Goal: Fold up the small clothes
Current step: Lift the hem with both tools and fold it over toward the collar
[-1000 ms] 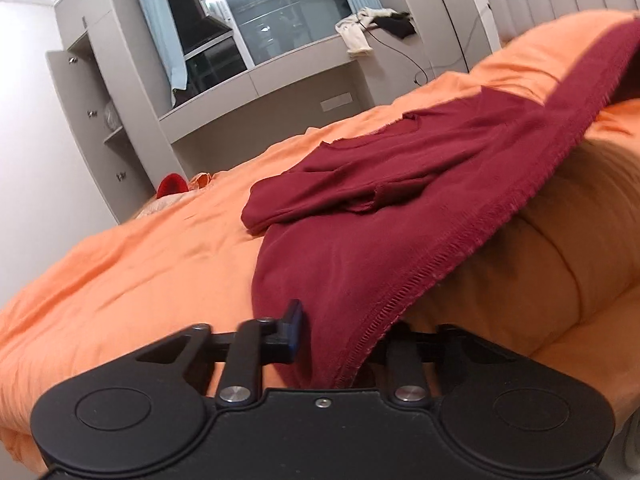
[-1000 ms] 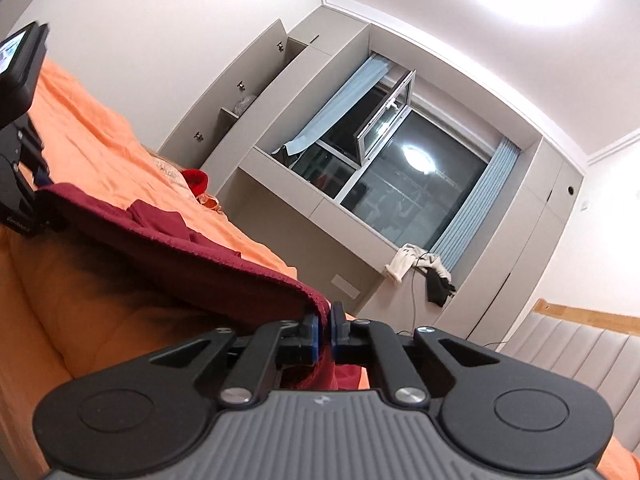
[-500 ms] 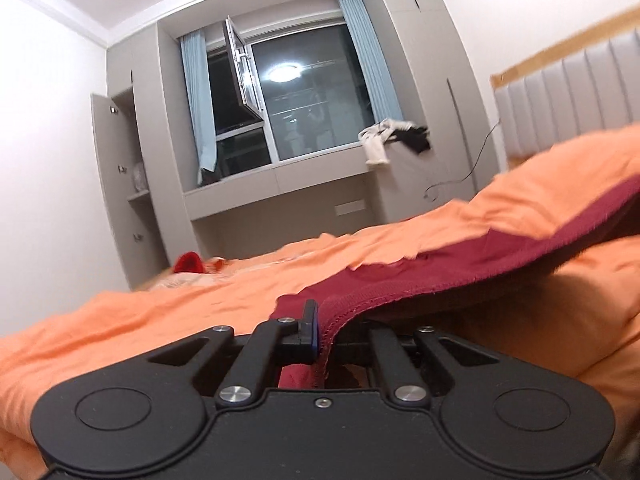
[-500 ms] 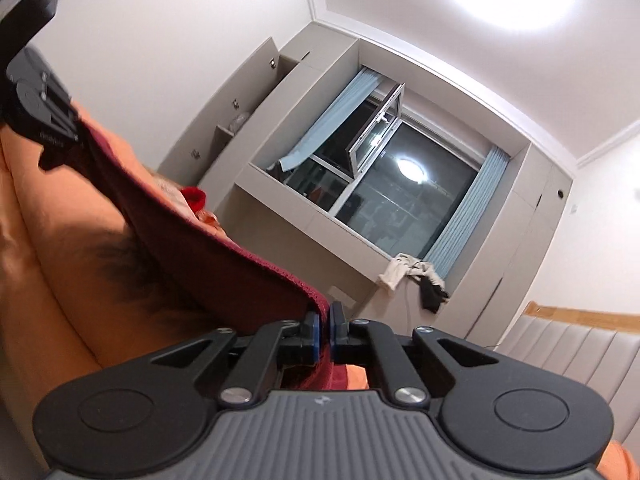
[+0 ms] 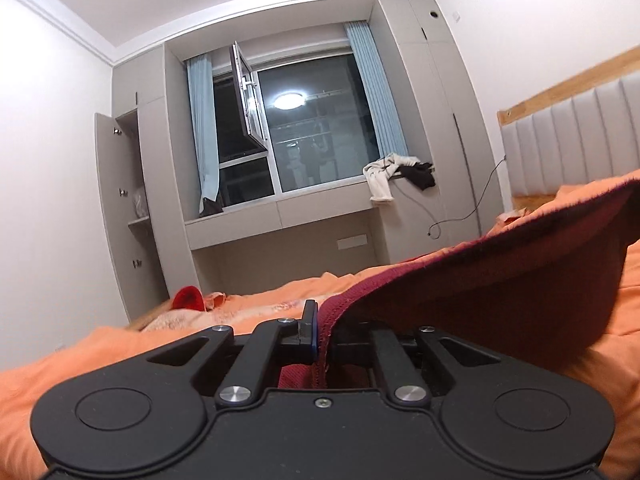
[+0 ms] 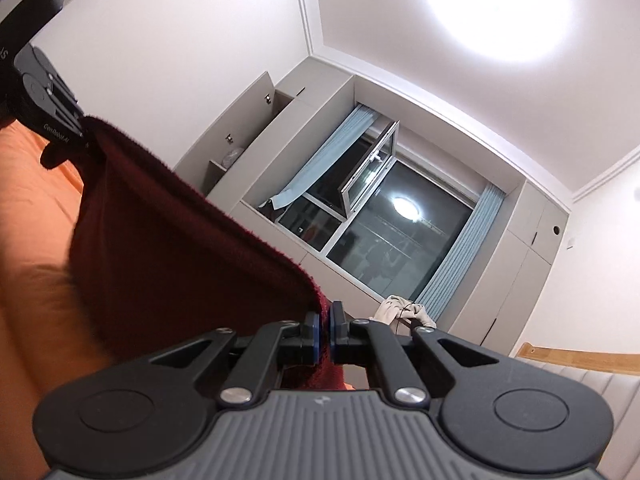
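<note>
bed covered by orange duvet; red item and small orange cloth lie at its far end.

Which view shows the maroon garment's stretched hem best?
Right wrist view: the maroon garment hangs as a sheet, its hem running taut from the right gripper up to the left gripper, both ends visible. Left wrist view shows only the near corner pinched and the cloth arching right, its far end cut off.
</note>
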### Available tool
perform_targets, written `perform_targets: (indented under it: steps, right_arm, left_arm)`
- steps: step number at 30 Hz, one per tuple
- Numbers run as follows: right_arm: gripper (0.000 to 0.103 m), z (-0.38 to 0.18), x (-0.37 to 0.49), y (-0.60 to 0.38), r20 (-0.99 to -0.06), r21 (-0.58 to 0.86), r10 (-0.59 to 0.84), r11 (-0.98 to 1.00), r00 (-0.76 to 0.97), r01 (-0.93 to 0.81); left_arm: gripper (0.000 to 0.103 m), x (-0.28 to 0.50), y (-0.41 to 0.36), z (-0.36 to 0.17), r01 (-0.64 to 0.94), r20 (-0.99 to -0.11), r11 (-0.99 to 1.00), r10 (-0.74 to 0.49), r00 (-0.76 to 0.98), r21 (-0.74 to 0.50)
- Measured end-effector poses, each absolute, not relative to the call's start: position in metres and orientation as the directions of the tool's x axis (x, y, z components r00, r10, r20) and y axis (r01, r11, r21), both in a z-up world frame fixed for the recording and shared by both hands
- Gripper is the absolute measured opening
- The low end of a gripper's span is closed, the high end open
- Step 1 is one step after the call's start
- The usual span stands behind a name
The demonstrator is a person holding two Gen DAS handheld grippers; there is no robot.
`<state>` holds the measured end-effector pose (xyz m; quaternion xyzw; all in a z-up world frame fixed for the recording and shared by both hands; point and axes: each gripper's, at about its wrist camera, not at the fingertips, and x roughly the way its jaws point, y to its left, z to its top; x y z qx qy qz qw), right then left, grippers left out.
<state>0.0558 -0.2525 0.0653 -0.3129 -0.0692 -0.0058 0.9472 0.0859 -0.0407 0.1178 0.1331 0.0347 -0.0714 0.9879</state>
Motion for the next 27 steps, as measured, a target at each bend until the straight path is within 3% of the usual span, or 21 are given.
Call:
perform_targets:
  steps: [12,17,23,25,27]
  right_arm:
    - [0.005,0.04,0.255,-0.286,-0.072,-0.593,-0.01,0.804,0.997,-0.035]
    - [0.005,0.016,0.308,-0.299,-0.162,-0.553,-0.007,0.829,0.987,-0.084]
    - [0.007,-0.013,0.348,-0.301,-0.256,-0.54,-0.009,0.831,0.967,-0.135]
    - [0.012,-0.02,0.355,-0.302,-0.283,-0.541,-0.017,0.829,0.959,-0.145]
    - [0.028,-0.024,0.356,-0.304,-0.298,-0.527,-0.022,0.838,0.954,-0.145]
  left_arm:
    - [0.009,0.272,-0.074,0.107,0.161,-0.226,0.949,-0.1,0.969,0.272]
    - [0.01,0.343,-0.076,0.082,0.16,-0.345,0.962,-0.076,0.936,0.22]
    - [0.015,0.393,-0.066,0.043,0.118,-0.42,0.982,-0.047,0.906,0.145]
    - [0.018,0.405,-0.064,0.031,0.113,-0.463,0.985,-0.042,0.886,0.128]
    - [0.021,0.415,-0.06,0.023,0.095,-0.504,0.992,-0.04,0.863,0.084]
